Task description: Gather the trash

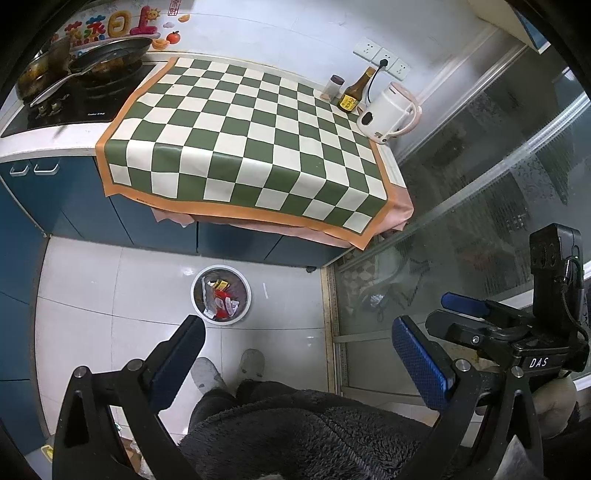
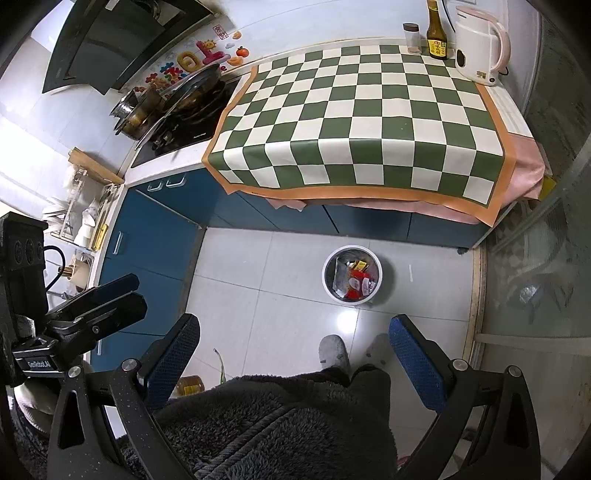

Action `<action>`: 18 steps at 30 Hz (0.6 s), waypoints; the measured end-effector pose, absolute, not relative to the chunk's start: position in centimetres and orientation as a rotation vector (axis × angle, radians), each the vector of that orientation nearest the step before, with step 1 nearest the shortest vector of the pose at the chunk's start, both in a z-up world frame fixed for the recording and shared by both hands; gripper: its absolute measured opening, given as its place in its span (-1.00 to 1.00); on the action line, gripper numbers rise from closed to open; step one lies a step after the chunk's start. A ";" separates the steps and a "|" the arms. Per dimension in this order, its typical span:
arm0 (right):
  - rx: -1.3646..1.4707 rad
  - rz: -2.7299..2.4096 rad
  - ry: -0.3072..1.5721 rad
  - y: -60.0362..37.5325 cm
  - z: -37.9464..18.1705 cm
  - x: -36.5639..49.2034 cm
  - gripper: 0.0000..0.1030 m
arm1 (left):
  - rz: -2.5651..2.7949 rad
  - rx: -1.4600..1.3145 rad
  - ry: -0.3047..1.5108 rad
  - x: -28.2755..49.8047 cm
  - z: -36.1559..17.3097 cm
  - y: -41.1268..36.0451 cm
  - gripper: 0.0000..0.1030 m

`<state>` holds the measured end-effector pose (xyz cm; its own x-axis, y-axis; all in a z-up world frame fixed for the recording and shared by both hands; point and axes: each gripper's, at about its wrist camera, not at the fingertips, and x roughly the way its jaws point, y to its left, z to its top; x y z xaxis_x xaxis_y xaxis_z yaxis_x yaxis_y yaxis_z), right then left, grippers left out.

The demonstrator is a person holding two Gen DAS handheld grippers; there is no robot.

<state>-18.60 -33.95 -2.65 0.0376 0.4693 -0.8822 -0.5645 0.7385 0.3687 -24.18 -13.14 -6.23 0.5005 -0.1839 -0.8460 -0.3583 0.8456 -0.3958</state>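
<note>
- Low in the left wrist view, the left gripper (image 1: 295, 354) hangs over the floor tiles, fingers spread wide, nothing between them.
- Bottom centre of the right wrist view, the right gripper (image 2: 293, 350) is likewise wide apart and empty.
- Mid-frame, a round white trash bin (image 1: 221, 294) (image 2: 351, 274) stands on the floor before the blue cabinets, holding red, white and yellow wrappers.
- Above it, the green-checked tablecloth (image 1: 243, 125) (image 2: 365, 118) carries a white electric kettle (image 1: 388, 112) (image 2: 480, 46), a brown sauce bottle (image 1: 354, 90) (image 2: 436, 33) and a spice jar (image 1: 332, 88) (image 2: 412, 38) at its far right corner.

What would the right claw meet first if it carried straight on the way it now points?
Probably the bare floor tile just short of the trash bin; nothing shows between the open right claw and it, though depth is hard to judge.
</note>
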 end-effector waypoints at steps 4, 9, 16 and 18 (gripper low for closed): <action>-0.091 0.801 1.313 -34.1 -2.6 -18.5 1.00 | 0.114 -0.580 1.057 -24.3 -6.2 -13.2 1.00; -0.093 0.802 1.315 -34.4 -2.6 -18.4 1.00 | 0.111 -0.579 1.060 -24.3 -6.3 -13.0 1.00; -0.091 0.797 1.314 -34.5 -2.6 -18.6 1.00 | 0.106 -0.578 1.059 -24.4 -6.3 -13.0 1.00; -0.093 0.798 1.314 -34.6 -2.7 -18.5 1.00 | 0.108 -0.581 1.058 -24.5 -6.2 -13.4 1.00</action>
